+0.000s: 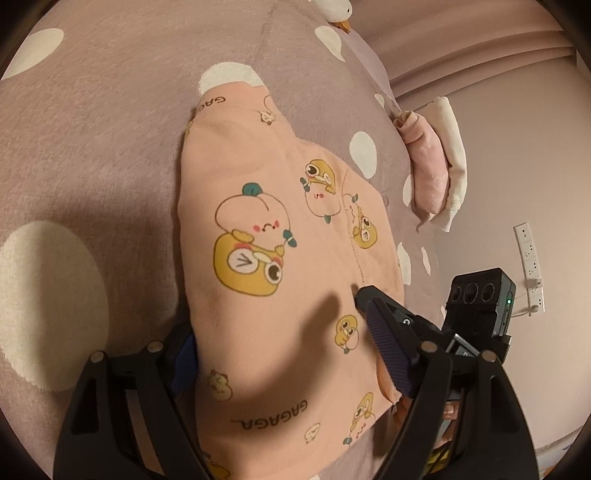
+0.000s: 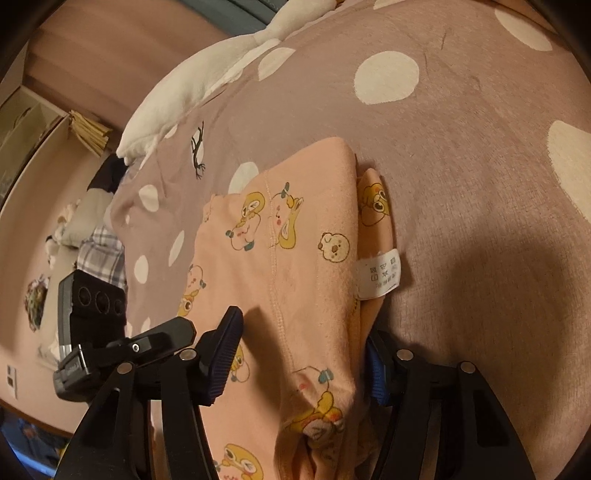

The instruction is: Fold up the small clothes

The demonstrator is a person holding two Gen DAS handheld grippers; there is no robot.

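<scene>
**Op:** Status on the tongs?

**Eng:** Between your left gripper's [image 1: 284,343] fingers sits the near end of the peach printed garment [image 1: 266,177]. The jaws are wide, one pad at its left edge and the other over its right side. No squeeze visible.

**Op:** Right side?

**Eng:** Your right gripper [image 2: 299,343] straddles the same garment at about half spread, with fabric bunched up between the fingers. The right pad touches the folded edge. Can't tell if it's actually clamping.

**Op:** How does the cloth lie?

**Eng:** It's folded lengthwise, running away from both tools on the dotted mauve bedspread [image 1: 92,129]. A white care label [image 2: 378,273] sticks out of its right edge, just past your right finger.

**Op:** Beyond that?

**Eng:** Folded pink and cream clothes [image 1: 428,166] sit at the bed's far right edge, well apart from the garment. A white plush duck [image 1: 336,9] is at the far end.
</scene>
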